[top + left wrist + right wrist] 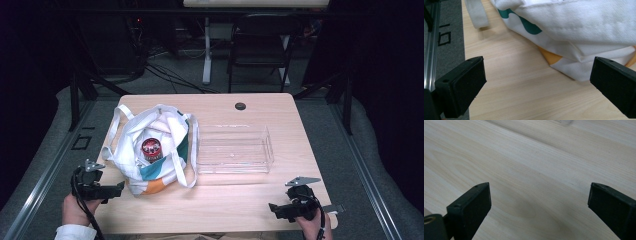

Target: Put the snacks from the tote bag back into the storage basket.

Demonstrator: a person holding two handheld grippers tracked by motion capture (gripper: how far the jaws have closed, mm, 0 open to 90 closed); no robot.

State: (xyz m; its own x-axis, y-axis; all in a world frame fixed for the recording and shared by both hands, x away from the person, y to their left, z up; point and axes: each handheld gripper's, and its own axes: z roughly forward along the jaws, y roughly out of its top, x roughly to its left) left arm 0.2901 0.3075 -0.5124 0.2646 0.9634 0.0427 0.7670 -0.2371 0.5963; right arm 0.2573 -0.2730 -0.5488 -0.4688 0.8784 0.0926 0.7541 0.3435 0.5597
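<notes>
Beside the bag, left claw gapes over bare table.

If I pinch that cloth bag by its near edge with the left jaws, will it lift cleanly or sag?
The tote bag is slumped and creased, so it will probably fold and sag. The red-topped can inside likely weighs the middle down and may shift. The loose handle would probably trail across the table.

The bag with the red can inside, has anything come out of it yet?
Not yet. The red can sits inside the white bag, and the clear tray beside it holds nothing. Both claws are open and hold nothing: the left claw points at the bag's bottom corner, the right claw is over bare table. All the unpacking looks left.
</notes>
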